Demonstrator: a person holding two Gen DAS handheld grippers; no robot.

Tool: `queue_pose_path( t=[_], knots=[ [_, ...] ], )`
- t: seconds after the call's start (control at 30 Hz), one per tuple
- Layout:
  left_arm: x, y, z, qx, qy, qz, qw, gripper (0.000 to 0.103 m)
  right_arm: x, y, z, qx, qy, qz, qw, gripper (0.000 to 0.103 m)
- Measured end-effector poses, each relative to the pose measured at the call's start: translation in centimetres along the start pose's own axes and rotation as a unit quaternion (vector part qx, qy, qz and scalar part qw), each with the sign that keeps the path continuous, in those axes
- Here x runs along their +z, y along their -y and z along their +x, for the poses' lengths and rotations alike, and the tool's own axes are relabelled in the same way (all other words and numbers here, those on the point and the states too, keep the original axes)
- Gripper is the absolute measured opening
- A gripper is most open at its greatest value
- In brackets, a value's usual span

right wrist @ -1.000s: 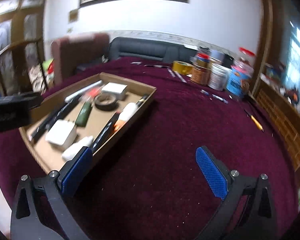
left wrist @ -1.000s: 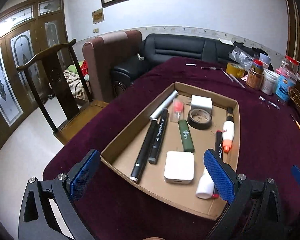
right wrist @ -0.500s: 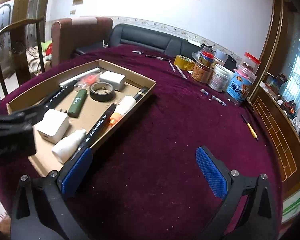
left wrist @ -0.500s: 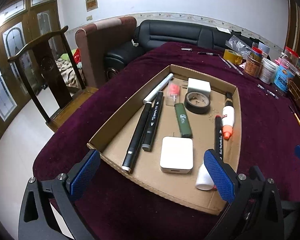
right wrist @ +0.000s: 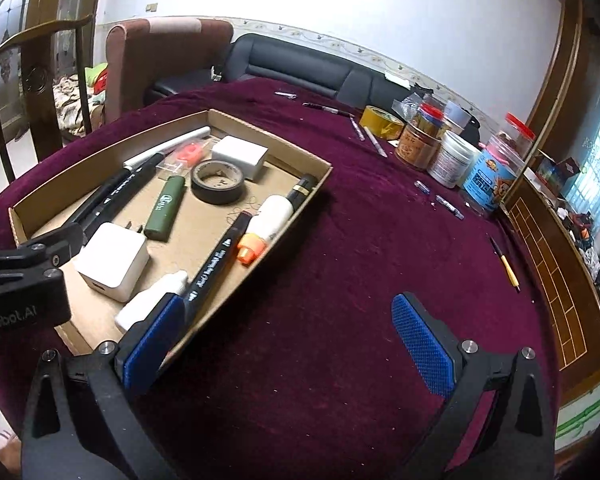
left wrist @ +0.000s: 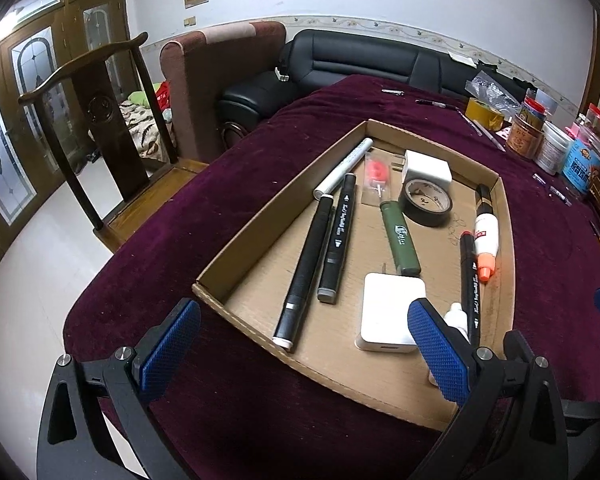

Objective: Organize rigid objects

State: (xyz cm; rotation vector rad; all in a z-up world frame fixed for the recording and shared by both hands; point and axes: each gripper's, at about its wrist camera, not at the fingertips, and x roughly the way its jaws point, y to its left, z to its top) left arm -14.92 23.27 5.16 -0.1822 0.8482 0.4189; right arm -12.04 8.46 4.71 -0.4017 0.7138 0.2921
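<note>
A shallow cardboard tray (left wrist: 236, 248) (right wrist: 284, 148) lies on the maroon table. It holds black markers (left wrist: 306, 268), a white pen (left wrist: 342, 168), a green lighter (left wrist: 400, 238) (right wrist: 166, 208), a tape roll (left wrist: 426, 198) (right wrist: 218, 182), two white chargers (left wrist: 390, 312) (left wrist: 428, 166), a glue bottle with orange tip (left wrist: 486, 240) (right wrist: 266, 220) and a small white bottle (right wrist: 152, 300). My left gripper (left wrist: 304, 352) is open and empty over the tray's near edge. My right gripper (right wrist: 288, 344) is open and empty at the tray's right side, above the cloth.
Jars and tubs (right wrist: 452, 156) and a yellow tape roll (right wrist: 380, 120) stand at the table's far right. Loose pens (right wrist: 374, 140) and a pencil (right wrist: 506, 266) lie on the cloth. A wooden chair (left wrist: 100, 128), an armchair and a black sofa (left wrist: 360, 60) stand beyond the table.
Both grippers have moved forward and lower toward the tray, which now looks larger. Both stay open and empty. The objects in the tray have not moved.
</note>
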Motion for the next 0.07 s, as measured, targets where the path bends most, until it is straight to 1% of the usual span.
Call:
queue_pose_path(
  t=[0.07],
  knots=[
    [0.2,0.05,-0.02,-0.005,-0.001,0.003,1.0,0.102,0.03,-0.34,0.18,0.004,-0.004,-0.002,1.0,0.103]
  ],
)
